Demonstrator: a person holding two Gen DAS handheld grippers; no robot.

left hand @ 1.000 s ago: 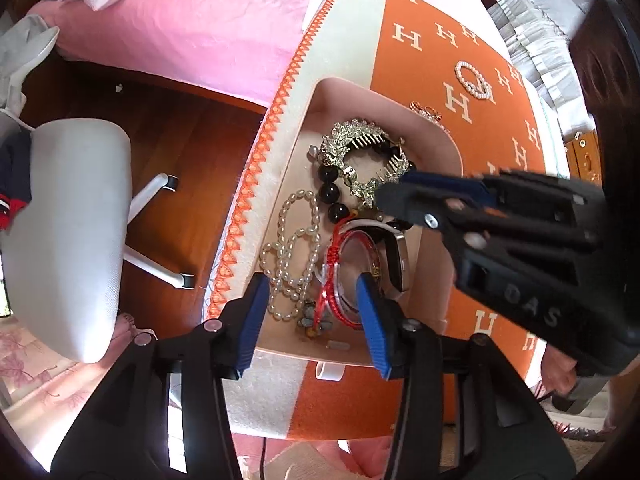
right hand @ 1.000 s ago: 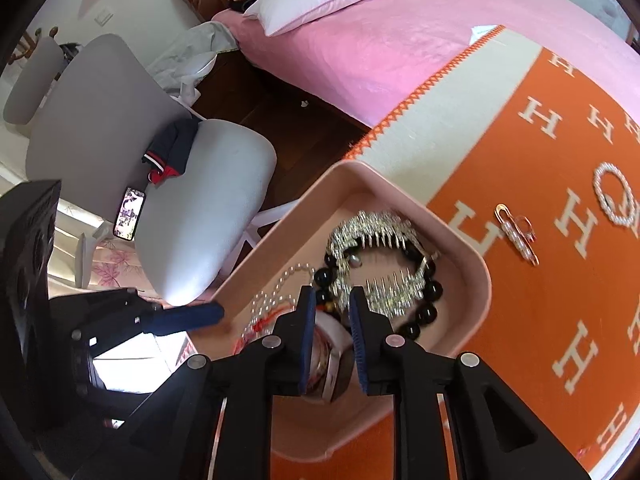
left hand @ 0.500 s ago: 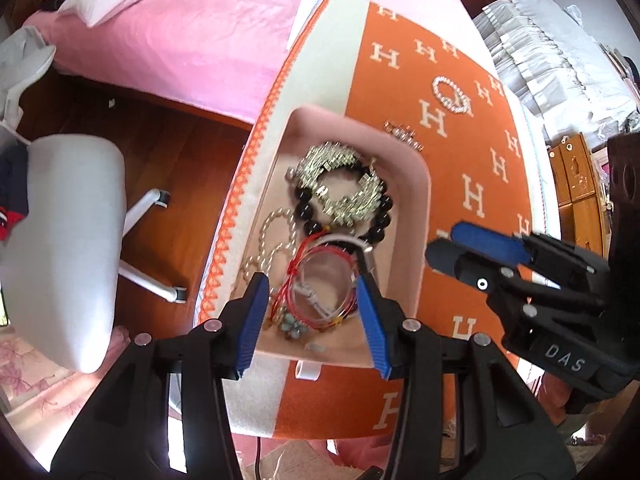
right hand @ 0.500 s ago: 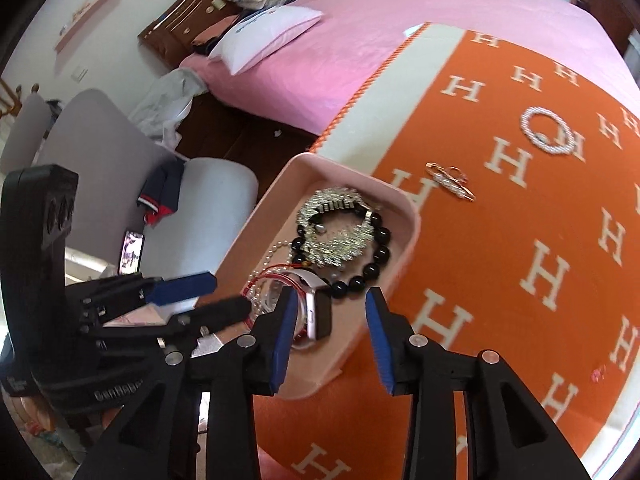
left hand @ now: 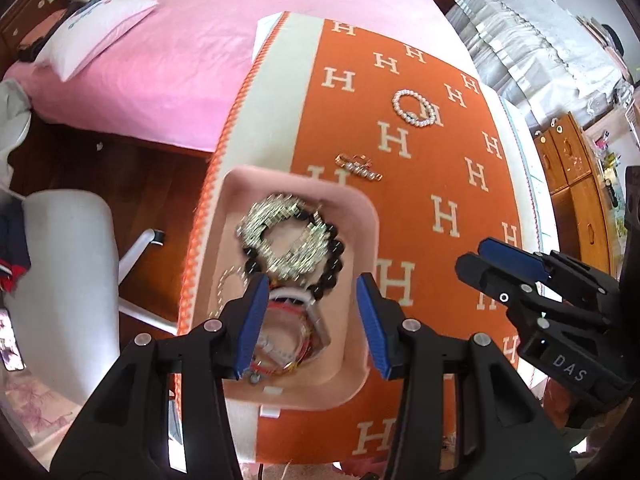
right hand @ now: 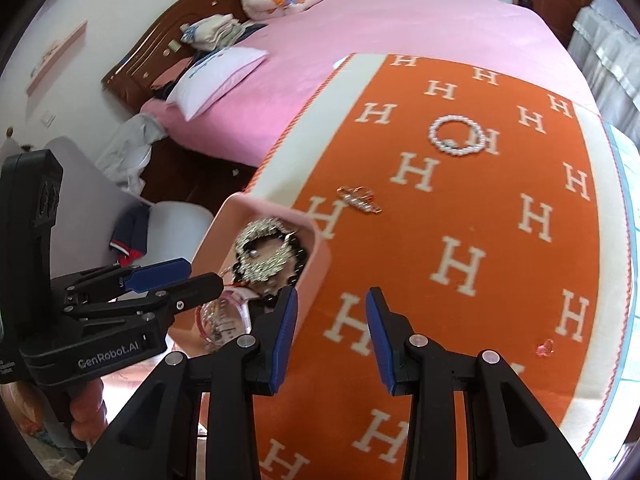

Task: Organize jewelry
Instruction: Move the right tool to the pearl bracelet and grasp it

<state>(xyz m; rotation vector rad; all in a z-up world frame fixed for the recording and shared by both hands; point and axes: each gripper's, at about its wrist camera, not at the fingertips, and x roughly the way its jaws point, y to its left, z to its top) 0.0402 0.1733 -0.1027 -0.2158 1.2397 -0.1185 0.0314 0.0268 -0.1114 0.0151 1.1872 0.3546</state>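
Both grippers hang spread and empty: the left gripper [left hand: 310, 316] over the pink tray [left hand: 366, 216] of jewelry, the right gripper [right hand: 332, 334] above the orange blanket [right hand: 500, 264], where a pearl bracelet [right hand: 456, 136] and hair clip [right hand: 360, 200] lie

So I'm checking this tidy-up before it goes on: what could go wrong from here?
The pink tray sits at the blanket's edge, by the drop to the floor; a nudge might tip it. Its jewelry is piled, so adding the hair clip or pearl bracelet could tangle things.
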